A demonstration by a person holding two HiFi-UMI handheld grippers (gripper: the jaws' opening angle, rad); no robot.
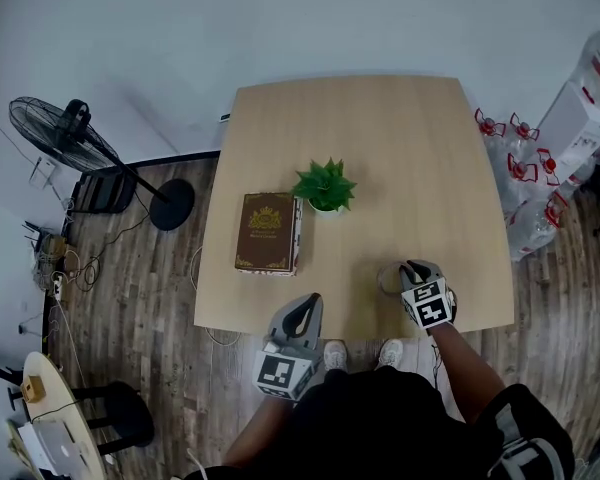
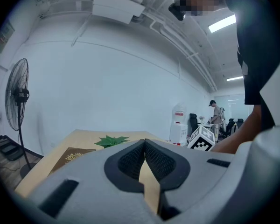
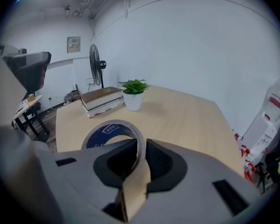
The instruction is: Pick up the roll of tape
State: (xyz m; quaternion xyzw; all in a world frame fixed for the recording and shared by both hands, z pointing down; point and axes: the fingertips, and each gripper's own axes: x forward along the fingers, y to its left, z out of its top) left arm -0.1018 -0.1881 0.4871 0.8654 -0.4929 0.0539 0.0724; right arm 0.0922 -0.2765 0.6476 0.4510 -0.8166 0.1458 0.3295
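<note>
The roll of brown tape [image 3: 113,133], with a blue inner core, stands on edge between the pads of my right gripper [image 3: 141,155], which is shut on its rim and holds it just above the wooden table [image 3: 186,120]. From the head view the tape roll [image 1: 388,279] shows as a ring at the near right of the table [image 1: 380,138], in front of my right gripper [image 1: 408,270]. My left gripper [image 1: 307,306] hovers at the table's near edge; its jaws [image 2: 144,157] meet with nothing between them.
A brown book [image 1: 268,231] lies left of centre beside a small potted plant [image 1: 325,186]. A standing fan [image 1: 65,133] is on the floor to the left. Water bottles [image 1: 520,168] and a dispenser [image 1: 585,98] stand off the table's right side.
</note>
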